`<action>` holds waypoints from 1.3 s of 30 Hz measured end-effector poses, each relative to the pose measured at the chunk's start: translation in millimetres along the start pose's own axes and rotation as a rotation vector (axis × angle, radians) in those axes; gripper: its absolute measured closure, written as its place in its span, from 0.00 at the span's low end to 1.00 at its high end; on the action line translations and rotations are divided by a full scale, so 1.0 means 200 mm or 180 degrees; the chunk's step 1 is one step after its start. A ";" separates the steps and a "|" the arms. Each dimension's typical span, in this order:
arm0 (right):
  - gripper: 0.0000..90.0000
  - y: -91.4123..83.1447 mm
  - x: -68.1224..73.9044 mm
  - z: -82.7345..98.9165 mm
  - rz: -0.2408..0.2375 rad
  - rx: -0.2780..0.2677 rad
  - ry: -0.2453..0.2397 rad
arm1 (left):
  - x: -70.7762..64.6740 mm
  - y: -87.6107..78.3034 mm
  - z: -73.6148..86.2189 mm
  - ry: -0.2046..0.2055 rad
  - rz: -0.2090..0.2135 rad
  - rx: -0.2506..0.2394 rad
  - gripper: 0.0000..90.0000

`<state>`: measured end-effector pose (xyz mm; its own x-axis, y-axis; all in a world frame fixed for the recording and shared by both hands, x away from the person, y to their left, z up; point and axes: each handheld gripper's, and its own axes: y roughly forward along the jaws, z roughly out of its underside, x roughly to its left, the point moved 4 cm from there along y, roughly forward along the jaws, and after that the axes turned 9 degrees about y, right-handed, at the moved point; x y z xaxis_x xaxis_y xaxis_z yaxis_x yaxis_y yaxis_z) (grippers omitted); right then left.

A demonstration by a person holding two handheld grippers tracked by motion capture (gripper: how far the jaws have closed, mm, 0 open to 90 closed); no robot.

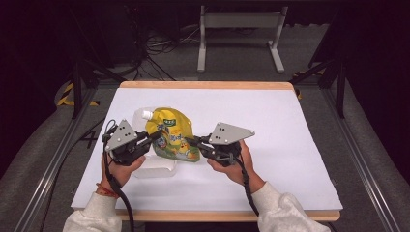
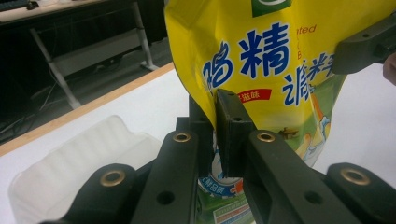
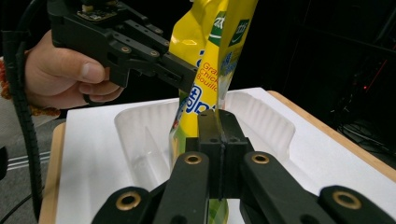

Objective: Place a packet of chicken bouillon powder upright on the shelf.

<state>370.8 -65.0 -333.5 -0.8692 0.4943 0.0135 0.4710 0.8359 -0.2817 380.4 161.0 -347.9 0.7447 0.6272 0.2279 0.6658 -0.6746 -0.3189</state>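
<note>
While both grippers pinch it from opposite sides, the yellow pouch (image 1: 172, 134) hangs upright above the near-left part of the white sheet (image 1: 270, 135), its white spout (image 1: 146, 114) pointing up and to the left in the high view. Blue characters, a green label near the top and a picture on the lower panel cover its front. In the left gripper view the pouch (image 2: 275, 60) rises just beyond the black jaws, and the left gripper (image 2: 215, 135) has its jaws pressed together on the pouch's side edge, with the film caught between the pads. In the right gripper view the right gripper (image 3: 218, 140) is likewise clamped on the pouch's (image 3: 205, 65) other edge, jaws closed flat against each other with the thin film running down between them.

From above, the left gripper (image 1: 155, 137) comes in from the left and the right gripper (image 1: 190, 141) from the right, each carrying a grey three-cornered plate and a trailing black cable. The person's left hand (image 1: 121, 166) and right hand (image 1: 237, 164) wrap the gripper bodies, white sleeves showing at the near edge.

Below and just behind the pouch lies a clear plastic tray (image 1: 157, 166), ribbed along its walls; it sits on the sheet, and the pouch's lower end hangs over it. The sheet covers a wooden table (image 1: 208, 85), whose edge shows along the far side.
</note>
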 end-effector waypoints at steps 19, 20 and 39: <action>1.00 0.21 -0.01 -0.02 -0.0102 -0.0060 0.0088 | 0.14 -0.05 0.07 -0.0115 -0.0230 -0.0010 0.95; 1.00 0.23 -0.01 -0.02 -0.0099 -0.0059 0.0072 | 0.14 -0.05 0.07 -0.0121 -0.0239 -0.0005 0.95; 1.00 0.37 0.01 0.04 -0.0174 -0.0008 0.0135 | 0.20 -0.06 0.19 -0.0231 -0.0236 0.0008 0.95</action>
<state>403.1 -4.5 -362.6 -0.8865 0.4574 0.0695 0.4233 0.8626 -0.2772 400.2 209.4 -369.3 0.6881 0.7020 0.1838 0.7187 -0.6244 -0.3060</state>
